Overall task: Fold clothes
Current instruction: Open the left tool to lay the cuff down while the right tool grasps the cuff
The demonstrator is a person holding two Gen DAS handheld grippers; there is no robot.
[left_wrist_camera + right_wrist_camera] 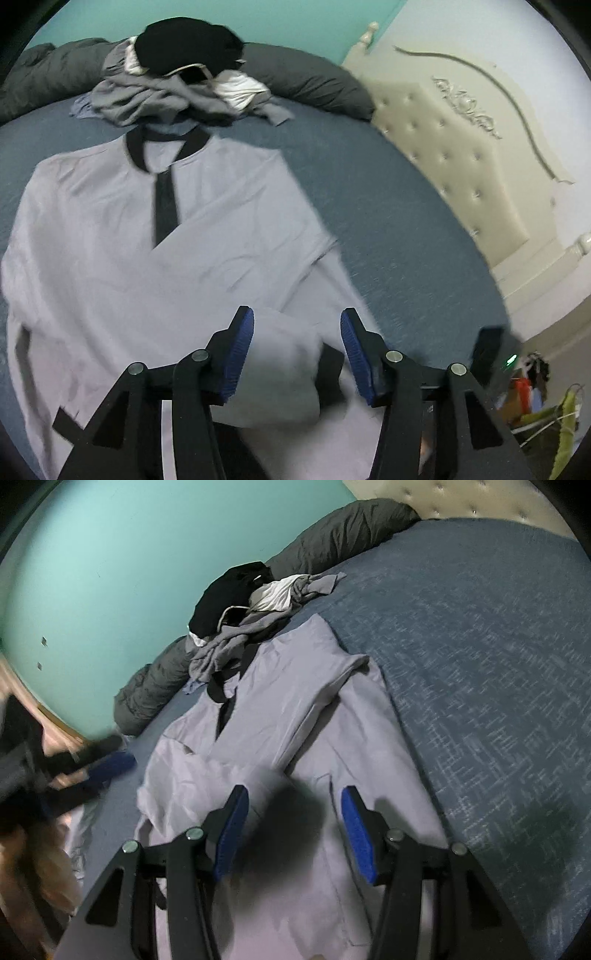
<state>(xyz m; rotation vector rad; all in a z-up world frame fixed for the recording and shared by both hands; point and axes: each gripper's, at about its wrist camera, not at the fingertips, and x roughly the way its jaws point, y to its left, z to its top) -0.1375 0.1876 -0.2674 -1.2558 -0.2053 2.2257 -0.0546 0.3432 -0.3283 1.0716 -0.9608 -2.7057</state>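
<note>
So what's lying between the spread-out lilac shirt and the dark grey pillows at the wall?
A heap of unfolded clothes, grey, white and black, sits between the lilac shirt and the dark grey pillows, overlapping the collar. Both wrist views show it.

Black tongs w/ blue ribbed pads, silver screws

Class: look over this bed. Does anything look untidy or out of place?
Yes. A crumpled heap of clothes sits unfolded past the collar of the flat shirt, against the grey bolster.
</note>
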